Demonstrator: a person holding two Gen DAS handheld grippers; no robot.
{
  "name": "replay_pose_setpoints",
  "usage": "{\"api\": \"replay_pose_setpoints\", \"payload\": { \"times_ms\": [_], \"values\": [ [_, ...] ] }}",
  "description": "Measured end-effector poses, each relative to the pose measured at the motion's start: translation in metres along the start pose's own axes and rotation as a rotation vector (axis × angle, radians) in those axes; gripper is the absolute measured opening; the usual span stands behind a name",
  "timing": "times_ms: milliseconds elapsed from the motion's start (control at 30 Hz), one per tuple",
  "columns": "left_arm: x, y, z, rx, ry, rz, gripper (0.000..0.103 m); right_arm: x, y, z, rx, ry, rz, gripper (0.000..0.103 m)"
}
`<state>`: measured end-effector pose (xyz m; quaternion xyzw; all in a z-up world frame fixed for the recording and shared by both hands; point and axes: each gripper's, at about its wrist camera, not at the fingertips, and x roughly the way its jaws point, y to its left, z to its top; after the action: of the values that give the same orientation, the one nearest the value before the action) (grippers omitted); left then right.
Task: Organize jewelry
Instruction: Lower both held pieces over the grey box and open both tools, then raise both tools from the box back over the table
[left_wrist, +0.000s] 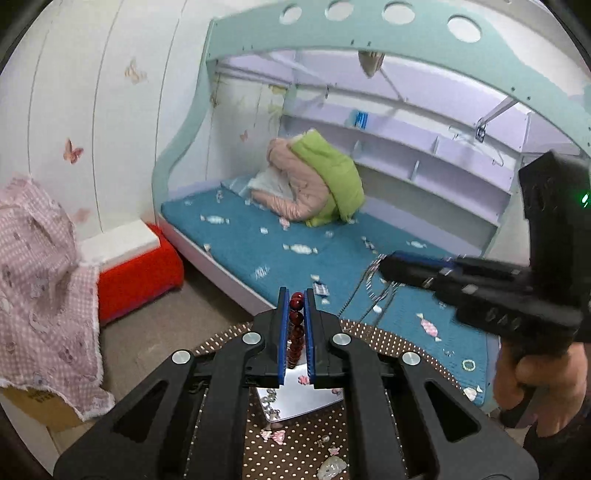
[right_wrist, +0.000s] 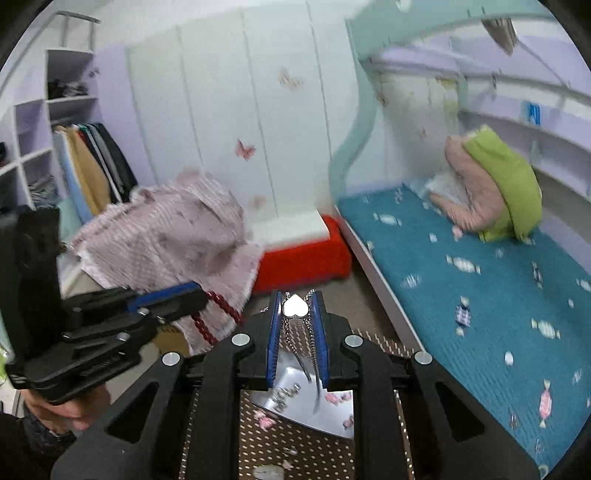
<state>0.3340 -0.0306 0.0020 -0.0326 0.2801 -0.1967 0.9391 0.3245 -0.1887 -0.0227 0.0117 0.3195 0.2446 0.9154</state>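
My left gripper (left_wrist: 296, 295) is shut on a dark red bead bracelet (left_wrist: 296, 317), held in the air; the beads also hang from it in the right wrist view (right_wrist: 218, 314). My right gripper (right_wrist: 295, 297) is shut on a silver chain necklace (right_wrist: 312, 354) with a white heart pendant (right_wrist: 294, 306); the chain dangles from it in the left wrist view (left_wrist: 369, 291). Below both sits a shiny silver tray (right_wrist: 314, 406) holding small jewelry pieces, on a brown polka-dot cloth (right_wrist: 295, 450).
Small pink and white trinkets (left_wrist: 273, 435) lie on the dotted cloth. A bed with a teal cover (left_wrist: 277, 240) and a green and pink quilt (left_wrist: 317, 181) is ahead. A red box (left_wrist: 140, 273) and pink checked fabric (left_wrist: 40, 295) are left.
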Motion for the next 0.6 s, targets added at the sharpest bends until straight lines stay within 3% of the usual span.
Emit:
{"api": "replay_pose_setpoints", "payload": {
  "times_ms": [233, 267, 300, 333, 367, 433, 500, 600],
  "values": [
    [0.063, 0.006, -0.021, -0.033, 0.136, -0.004, 0.010, 0.049, -0.024, -0.033, 0.077, 0.144, -0.058, 0.016],
    [0.068, 0.008, -0.023, -0.040, 0.147, 0.004, 0.021, 0.053, -0.026, -0.036, 0.080, 0.157, -0.064, 0.016],
    [0.070, 0.010, -0.025, -0.049, 0.148, 0.012, 0.040, 0.055, -0.027, -0.039, 0.084, 0.165, -0.072, 0.020],
    [0.070, 0.012, -0.027, -0.060, 0.143, 0.022, 0.052, 0.055, -0.029, -0.039, 0.088, 0.166, -0.079, 0.029],
    [0.069, 0.015, -0.028, -0.072, 0.134, 0.031, 0.074, 0.055, -0.031, -0.040, 0.092, 0.166, -0.089, 0.035],
    [0.062, 0.020, -0.028, -0.091, 0.105, 0.048, 0.084, 0.052, -0.034, -0.041, 0.100, 0.153, -0.107, 0.079],
    [0.056, 0.023, -0.029, -0.092, 0.090, 0.065, 0.092, 0.045, -0.037, -0.041, 0.115, 0.121, -0.127, 0.093],
    [0.043, 0.026, -0.030, -0.085, 0.056, 0.107, 0.094, 0.037, -0.041, -0.043, 0.129, 0.104, -0.164, 0.095]
  ]
}}
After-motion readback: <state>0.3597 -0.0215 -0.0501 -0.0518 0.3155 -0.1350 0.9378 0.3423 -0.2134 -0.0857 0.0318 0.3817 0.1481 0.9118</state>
